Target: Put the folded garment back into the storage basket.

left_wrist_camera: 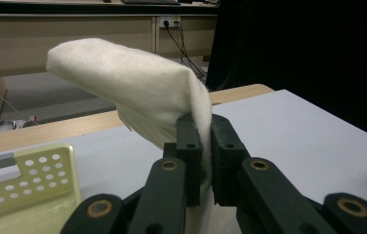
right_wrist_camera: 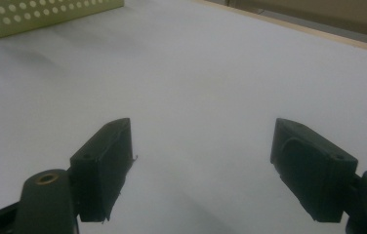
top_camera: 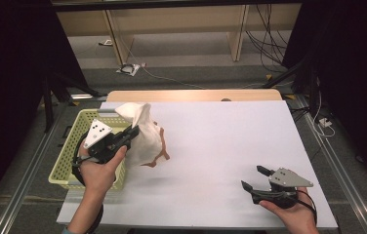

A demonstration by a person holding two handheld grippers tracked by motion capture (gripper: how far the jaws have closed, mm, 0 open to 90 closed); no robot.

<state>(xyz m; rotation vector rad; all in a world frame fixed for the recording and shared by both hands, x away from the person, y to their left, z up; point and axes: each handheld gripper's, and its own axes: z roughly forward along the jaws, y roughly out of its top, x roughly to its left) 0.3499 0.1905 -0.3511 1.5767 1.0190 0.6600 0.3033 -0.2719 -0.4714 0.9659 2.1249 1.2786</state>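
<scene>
Left gripper [top_camera: 132,131] clamped tight on the white cloth [top_camera: 145,134], jaws pinching a fold | cloth hangs at the table's [top_camera: 220,146] nine o'clock edge, just beside the yellow basket [top_camera: 74,156], orange trim showing below | right gripper [top_camera: 254,176] resting at five o'clock, jaws wide apart, nothing between them.

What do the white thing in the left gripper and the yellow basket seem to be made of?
White cloth: likely soft fleece or felt, matte; its surface looks fuzzy and it folds limply. It has an orange-brown trim.
Basket: probably rigid plastic, pale yellow-green, slightly glossy, with moulded round holes in its walls.
</scene>
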